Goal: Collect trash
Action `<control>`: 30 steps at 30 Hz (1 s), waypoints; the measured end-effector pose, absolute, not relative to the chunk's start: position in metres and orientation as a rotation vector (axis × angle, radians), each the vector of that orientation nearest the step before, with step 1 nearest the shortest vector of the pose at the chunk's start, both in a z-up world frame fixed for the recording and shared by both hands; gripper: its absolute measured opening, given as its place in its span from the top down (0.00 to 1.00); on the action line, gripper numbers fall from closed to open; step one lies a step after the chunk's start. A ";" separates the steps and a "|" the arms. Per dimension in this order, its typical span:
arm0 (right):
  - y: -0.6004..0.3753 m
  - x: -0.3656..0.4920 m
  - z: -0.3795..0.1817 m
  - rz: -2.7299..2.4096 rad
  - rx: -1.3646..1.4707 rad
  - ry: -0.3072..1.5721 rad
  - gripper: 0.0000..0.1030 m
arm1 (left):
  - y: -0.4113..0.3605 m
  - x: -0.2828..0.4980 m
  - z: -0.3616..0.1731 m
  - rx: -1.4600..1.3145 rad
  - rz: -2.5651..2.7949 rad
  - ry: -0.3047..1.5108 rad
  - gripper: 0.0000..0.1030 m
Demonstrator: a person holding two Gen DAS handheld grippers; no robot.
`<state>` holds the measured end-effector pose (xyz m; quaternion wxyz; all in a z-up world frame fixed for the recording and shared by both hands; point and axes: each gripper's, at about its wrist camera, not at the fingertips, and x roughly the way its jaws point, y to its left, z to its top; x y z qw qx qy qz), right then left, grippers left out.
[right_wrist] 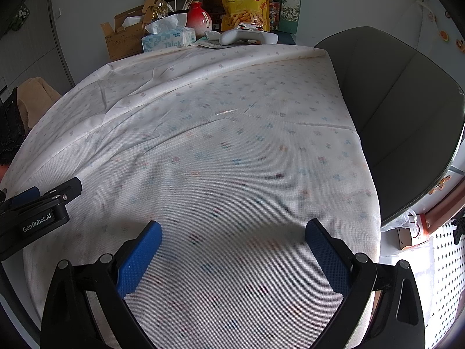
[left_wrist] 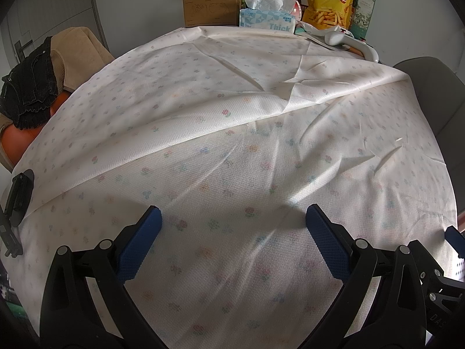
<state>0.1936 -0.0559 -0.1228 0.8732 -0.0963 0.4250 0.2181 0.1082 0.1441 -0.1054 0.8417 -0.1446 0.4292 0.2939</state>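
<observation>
A thin white tablecloth with small flower prints (left_wrist: 232,151) (right_wrist: 232,151) covers the whole table; its far part is folded over itself in a creased ridge (left_wrist: 261,107). No loose trash shows on it. My left gripper (left_wrist: 234,212) hovers open over the near part of the cloth, blue pads wide apart, nothing between them. My right gripper (right_wrist: 234,225) is open the same way over the near right part. The left gripper's body (right_wrist: 43,206) shows at the left edge of the right wrist view, and the right gripper's tip (left_wrist: 454,238) at the right edge of the left wrist view.
At the far end stand a cardboard box (left_wrist: 209,5), a tissue box (left_wrist: 267,19), a red vase (right_wrist: 199,19), a yellow snack bag (left_wrist: 331,0), a green carton (left_wrist: 366,3) and a white handheld device (right_wrist: 247,36). A grey chair (right_wrist: 407,110) is right, a beige chair with a dark garment (left_wrist: 32,87) left.
</observation>
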 end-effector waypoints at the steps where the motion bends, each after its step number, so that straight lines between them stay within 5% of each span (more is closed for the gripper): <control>1: -0.056 0.195 -0.122 0.456 -0.201 0.888 0.06 | 0.144 0.109 -0.105 -0.305 0.621 0.907 0.04; 30: -0.056 0.193 -0.122 0.456 -0.201 0.888 0.06 | 0.144 0.108 -0.105 -0.306 0.621 0.907 0.04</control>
